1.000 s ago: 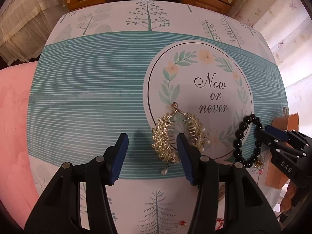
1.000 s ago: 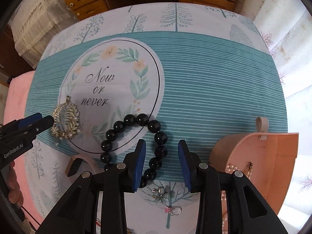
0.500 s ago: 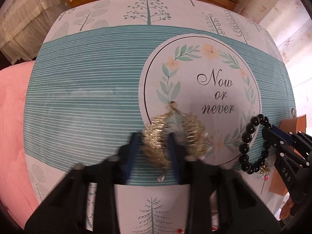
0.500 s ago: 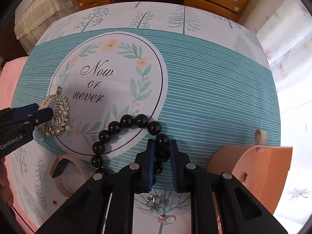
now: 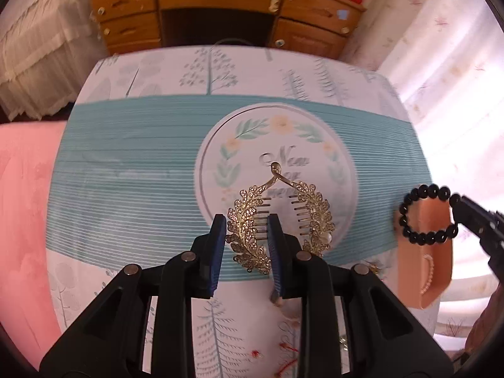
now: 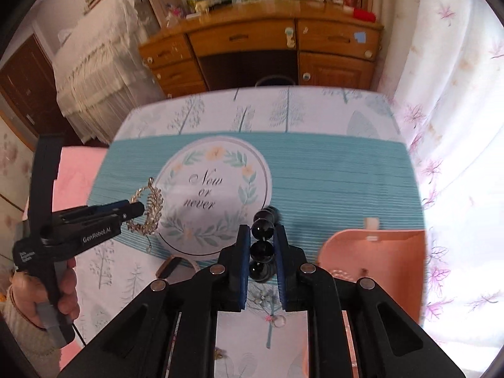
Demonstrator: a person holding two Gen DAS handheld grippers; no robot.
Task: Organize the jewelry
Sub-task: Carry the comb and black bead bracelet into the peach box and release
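Note:
My left gripper is shut on a gold leaf-shaped hair comb and holds it up above the table; the comb also shows in the right wrist view. My right gripper is shut on a black bead bracelet, lifted off the cloth; the bracelet hangs in the left wrist view in front of an open pink jewelry box. The same box stands to the right of my right gripper.
The table has a teal striped cloth with a "Now or never" circle. A pink bangle, a flower brooch and a small ring lie near the front edge. A wooden desk stands behind; a pink cushion lies left.
Both grippers closed on their pieces and lifted them off the cloth: the left took the gold comb, the right took the black bracelet. Both cameras now sit higher and tilted up.

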